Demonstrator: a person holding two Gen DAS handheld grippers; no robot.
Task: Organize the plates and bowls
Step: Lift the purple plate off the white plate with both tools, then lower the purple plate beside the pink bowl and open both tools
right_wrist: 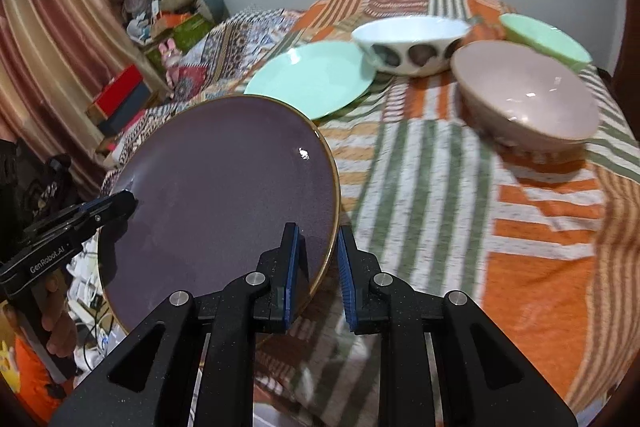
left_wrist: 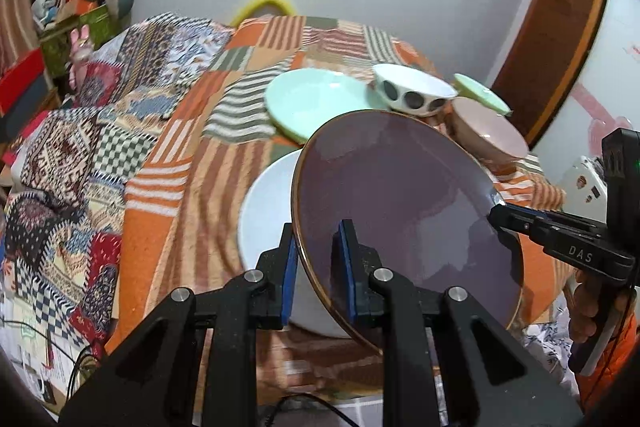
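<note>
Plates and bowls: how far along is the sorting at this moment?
Done: nothing looks stacked yet. In hand: both tongs, left and right, grip opposite rims of the purple plate, held tilted above the white plate. Left: the mint plate, spotted bowl, pink bowl and green bowl sit separately on the striped blanket.

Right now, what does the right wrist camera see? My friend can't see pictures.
The right gripper and the left gripper hold a tilted purple plate by opposite edges, above a striped orange-and-green blanket. Farther back sit a mint plate, a white spotted bowl, a pink bowl and a green bowl.
</note>
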